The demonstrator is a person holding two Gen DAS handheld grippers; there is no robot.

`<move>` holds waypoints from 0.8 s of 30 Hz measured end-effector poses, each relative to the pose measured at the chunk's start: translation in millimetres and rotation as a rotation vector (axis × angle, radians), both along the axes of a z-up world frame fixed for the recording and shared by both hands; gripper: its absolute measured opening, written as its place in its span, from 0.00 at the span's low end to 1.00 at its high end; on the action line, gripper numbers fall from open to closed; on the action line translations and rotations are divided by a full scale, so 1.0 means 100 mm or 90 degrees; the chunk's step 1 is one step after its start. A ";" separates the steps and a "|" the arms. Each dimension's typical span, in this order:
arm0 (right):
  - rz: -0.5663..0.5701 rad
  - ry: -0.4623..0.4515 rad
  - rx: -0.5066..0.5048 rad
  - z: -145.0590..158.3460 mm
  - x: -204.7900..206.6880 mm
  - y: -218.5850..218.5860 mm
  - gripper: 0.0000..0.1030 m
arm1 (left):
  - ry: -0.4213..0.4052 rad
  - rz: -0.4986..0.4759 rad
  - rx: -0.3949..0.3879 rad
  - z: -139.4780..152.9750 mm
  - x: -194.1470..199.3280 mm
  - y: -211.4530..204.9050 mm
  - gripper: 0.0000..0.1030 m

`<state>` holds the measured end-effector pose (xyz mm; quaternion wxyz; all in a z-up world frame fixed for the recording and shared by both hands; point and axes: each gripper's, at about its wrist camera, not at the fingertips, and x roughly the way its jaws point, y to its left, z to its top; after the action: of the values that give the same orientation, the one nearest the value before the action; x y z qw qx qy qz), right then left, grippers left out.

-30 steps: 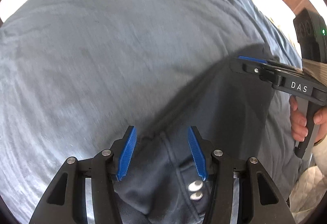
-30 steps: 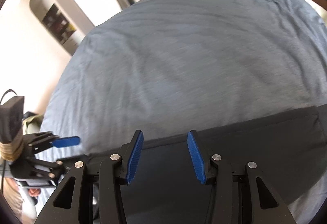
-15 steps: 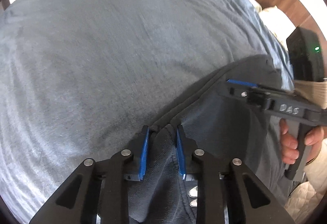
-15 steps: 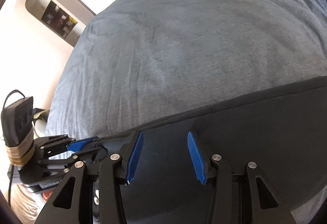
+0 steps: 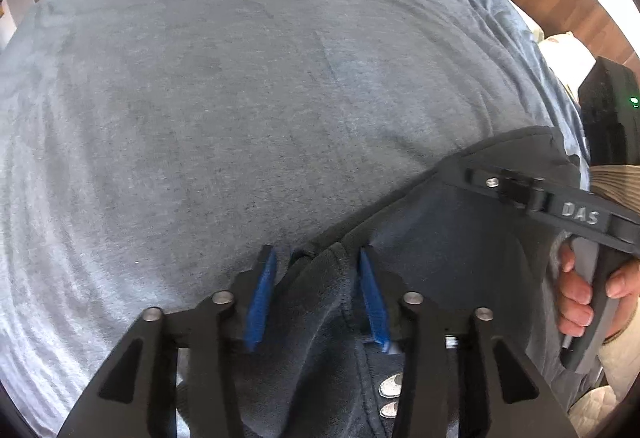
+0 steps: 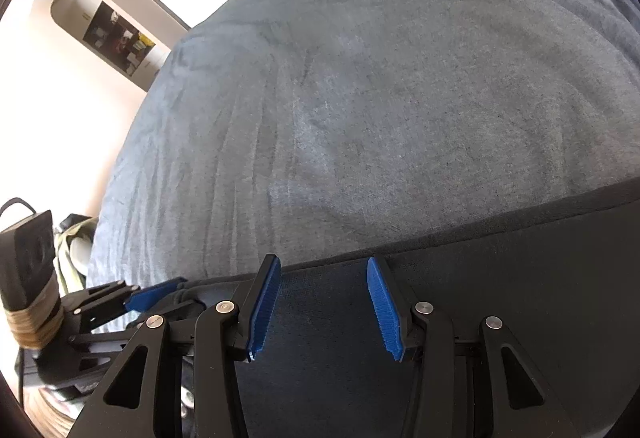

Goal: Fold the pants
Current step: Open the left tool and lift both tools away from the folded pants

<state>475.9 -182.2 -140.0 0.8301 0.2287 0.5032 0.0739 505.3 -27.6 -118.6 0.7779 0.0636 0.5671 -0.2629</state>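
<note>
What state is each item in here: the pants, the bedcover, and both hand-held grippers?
Dark navy fabric pants: spread on the bed, waistband bunched.
Grey-blue bedcover: spread out, lightly creased.
Left hand-held gripper: jaws opening, waistband fold between them.
Right hand-held gripper: open above the pants' edge.

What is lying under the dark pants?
The dark pants lie on a grey-blue bed cover, seen all around them. What the cover hides beneath cannot be seen.

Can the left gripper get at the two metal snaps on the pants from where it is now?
Probably not directly: the snaps sit behind the left gripper, whose opening jaws straddle a bunched ridge of the pants.
</note>
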 end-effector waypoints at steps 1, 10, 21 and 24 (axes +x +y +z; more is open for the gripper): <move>-0.003 -0.003 -0.002 0.03 -0.02 -0.01 0.45 | -0.004 0.002 0.000 0.04 -0.02 0.01 0.42; -0.071 -0.077 -0.011 0.62 -0.41 -0.31 0.45 | -0.166 0.039 0.026 0.72 -0.63 -0.14 0.59; 0.036 -0.121 -0.098 1.02 -1.25 -0.47 0.54 | -0.170 0.081 0.025 0.85 -1.67 -0.50 0.64; 0.074 -0.101 -0.099 0.97 -1.45 -0.48 0.54 | -0.127 0.100 0.005 0.76 -1.88 -0.50 0.65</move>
<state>330.4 -230.5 -43.0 0.8769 0.1278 0.4524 0.1004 317.7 -77.9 -42.4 0.8485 0.0478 0.4909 -0.1917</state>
